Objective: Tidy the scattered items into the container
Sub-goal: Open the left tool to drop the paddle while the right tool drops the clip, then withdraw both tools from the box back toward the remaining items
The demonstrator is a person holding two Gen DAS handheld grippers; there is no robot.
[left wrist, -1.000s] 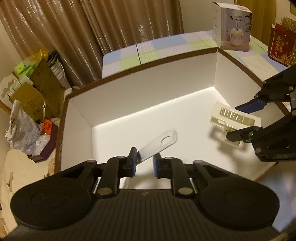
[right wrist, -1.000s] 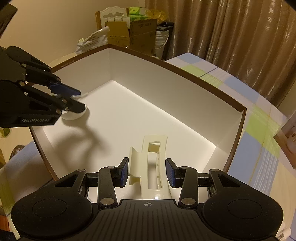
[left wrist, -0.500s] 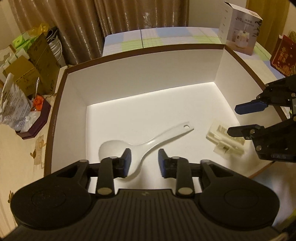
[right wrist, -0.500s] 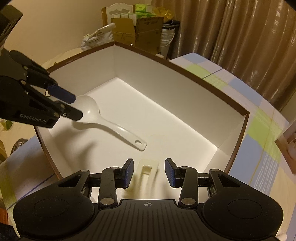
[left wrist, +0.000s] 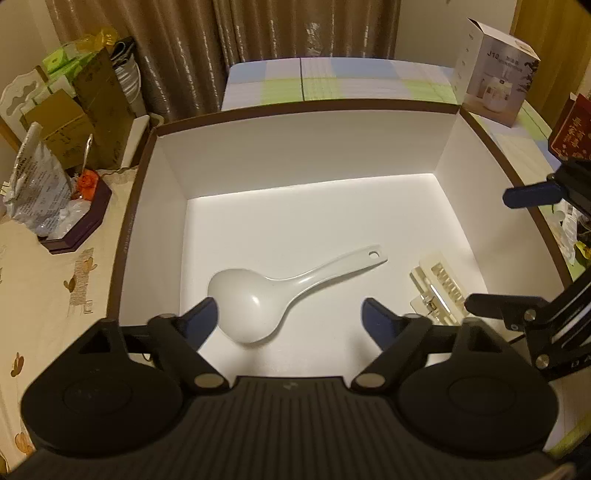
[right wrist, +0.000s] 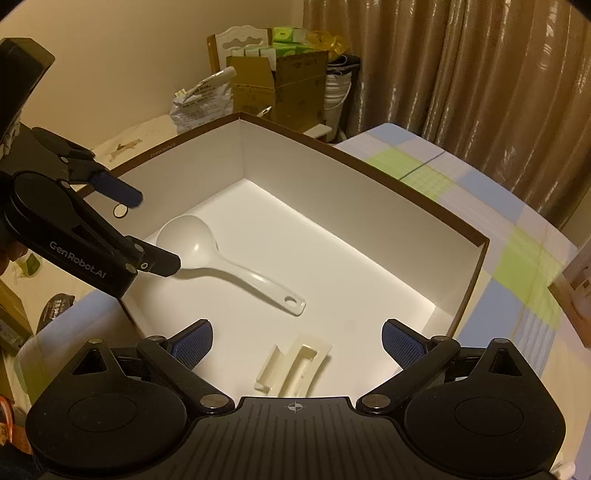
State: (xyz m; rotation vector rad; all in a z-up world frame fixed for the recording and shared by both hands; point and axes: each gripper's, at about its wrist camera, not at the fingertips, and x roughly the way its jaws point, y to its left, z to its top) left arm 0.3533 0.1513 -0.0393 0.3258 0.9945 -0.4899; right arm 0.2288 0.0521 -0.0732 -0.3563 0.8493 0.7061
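A white rice paddle lies flat on the floor of the open white box, its bowl toward the left tongs and its handle, with a hang hole at the end, slanting away toward the box's middle. The left tongs hang above it with their jaws opening wide; the bowl sits below and between the blue pads but neither pad presses on it. Just beside the handle's far end, nearer the right-hand wall in the left wrist view, a cream plastic holder rests on the box floor. The right tongs hover over that holder, jaws likewise spreading, the holder below the gap and clear of both pads. In the right wrist view the left tongs reach in over the box's near corner, one finger above the paddle's bowl. The box stands on a bed with a checked cover, with curtains behind it.
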